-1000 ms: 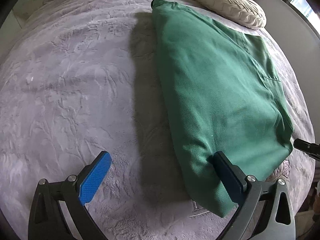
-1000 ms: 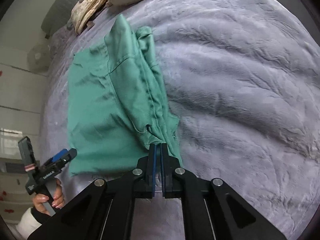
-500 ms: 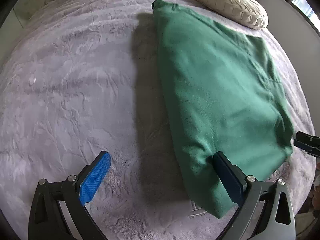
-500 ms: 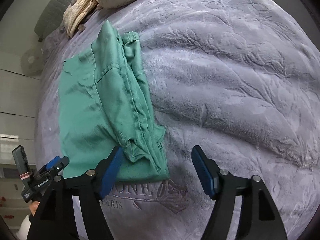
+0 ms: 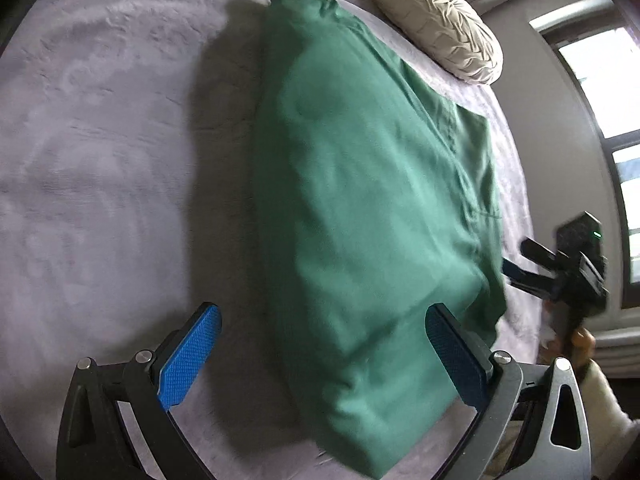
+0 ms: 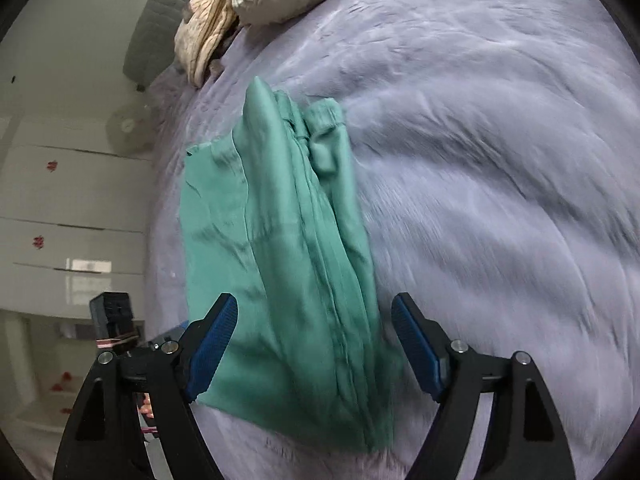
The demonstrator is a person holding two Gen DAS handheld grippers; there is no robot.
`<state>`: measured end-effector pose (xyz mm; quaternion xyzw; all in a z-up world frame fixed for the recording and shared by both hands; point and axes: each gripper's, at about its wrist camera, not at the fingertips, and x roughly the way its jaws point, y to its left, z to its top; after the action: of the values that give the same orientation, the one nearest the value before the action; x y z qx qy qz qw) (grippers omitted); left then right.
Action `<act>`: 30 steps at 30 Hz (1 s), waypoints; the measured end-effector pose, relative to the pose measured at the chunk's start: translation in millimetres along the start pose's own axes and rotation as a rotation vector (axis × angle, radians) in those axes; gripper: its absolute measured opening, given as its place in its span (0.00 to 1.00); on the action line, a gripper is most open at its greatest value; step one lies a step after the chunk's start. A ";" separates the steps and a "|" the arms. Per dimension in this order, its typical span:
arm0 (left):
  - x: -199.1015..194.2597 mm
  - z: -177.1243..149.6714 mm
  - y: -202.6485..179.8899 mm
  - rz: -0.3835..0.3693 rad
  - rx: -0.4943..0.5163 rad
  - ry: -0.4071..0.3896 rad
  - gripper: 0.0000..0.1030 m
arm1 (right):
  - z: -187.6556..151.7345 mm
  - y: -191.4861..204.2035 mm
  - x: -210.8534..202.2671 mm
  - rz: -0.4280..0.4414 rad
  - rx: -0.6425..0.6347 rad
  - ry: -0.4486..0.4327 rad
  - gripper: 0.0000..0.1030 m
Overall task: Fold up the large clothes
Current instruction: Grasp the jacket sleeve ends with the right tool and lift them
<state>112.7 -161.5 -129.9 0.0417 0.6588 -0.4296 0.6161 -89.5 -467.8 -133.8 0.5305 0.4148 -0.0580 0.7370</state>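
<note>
Right wrist view: soft, limp green folded cotton garment [image 6: 288, 264] lies on the lilac plush bedspread [image 6: 500, 160], its near hem at six o'clock the best hold; right gripper [image 6: 312, 344] is opening, empty, and left gripper [image 5: 320, 356] gapes wide.

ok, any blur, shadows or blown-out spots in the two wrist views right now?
Left wrist: window blown out at the right edge; dark shadow left of the green garment; bedspread slightly smeared. Right wrist: streaky motion blur across the bedspread; softer, flatter light.
</note>
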 end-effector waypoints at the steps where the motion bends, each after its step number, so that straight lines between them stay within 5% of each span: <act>1: 5.5 0.8 -0.4 -0.022 -0.002 0.010 0.99 | 7.0 -1.1 4.7 0.012 -0.001 0.006 0.80; 10: 47.3 22.2 -14.7 -0.057 0.019 0.039 0.99 | 67.9 -0.5 58.2 0.145 -0.006 0.078 0.82; 17: 54.5 24.1 -20.3 -0.011 0.030 0.042 0.93 | 81.6 10.4 80.2 0.125 0.016 0.040 0.80; 18: 52.6 25.1 -23.6 0.003 0.035 0.029 0.89 | 81.5 12.0 80.6 0.106 0.030 0.033 0.76; 20: 43.9 21.6 -25.4 0.012 0.060 0.005 0.69 | 81.5 15.0 82.2 0.067 0.038 0.038 0.29; 22: 32.7 19.6 -26.0 -0.005 0.070 -0.012 0.58 | 77.8 21.0 78.2 0.075 0.027 0.019 0.18; 25: 14.8 20.3 -28.7 -0.046 0.075 -0.028 0.47 | 69.7 31.4 68.7 0.116 0.031 -0.006 0.17; 30: -23.9 11.7 -37.8 -0.094 0.124 -0.041 0.46 | 53.7 49.8 40.6 0.261 0.089 -0.035 0.17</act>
<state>105.3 -181.0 -88.7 0.0398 0.6195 -0.4989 0.6047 -7.3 -476.6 -119.6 0.6112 0.3263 0.0107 0.7210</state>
